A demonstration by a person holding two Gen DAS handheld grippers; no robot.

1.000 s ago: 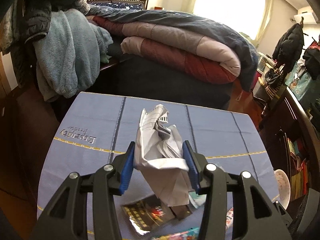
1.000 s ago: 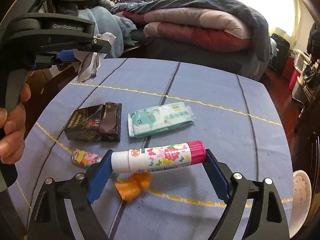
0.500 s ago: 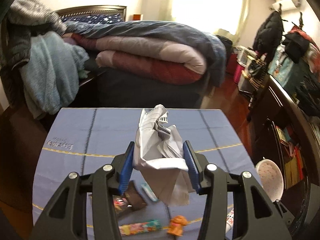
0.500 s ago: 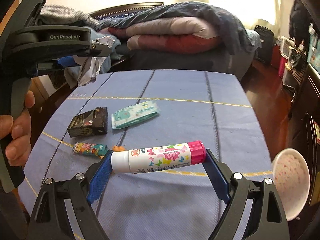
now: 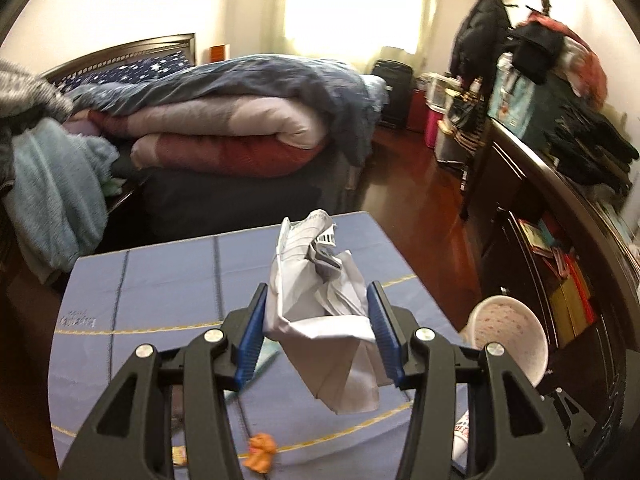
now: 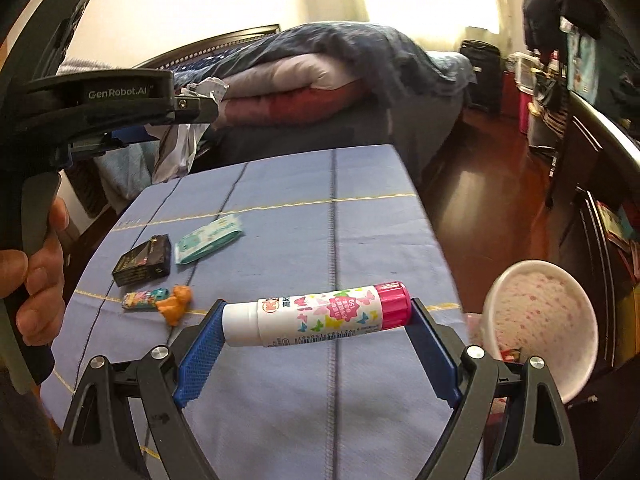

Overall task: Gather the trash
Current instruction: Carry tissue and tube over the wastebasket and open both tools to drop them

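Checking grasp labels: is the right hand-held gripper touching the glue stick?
Touching. The right wrist view shows the right hand-held gripper with a blue pad pressed on each end of the glue stick, which hangs clear above the tablecloth.

"GenRobot.AI" stands in pale letters on the black side of the left gripper (image 6: 192,106), up and to the left of the glue stick (image 6: 316,314). The glue stick's own label carries butterflies and small print too fine to read. A faint logo on the desk cloth (image 5: 76,322) is also illegible.
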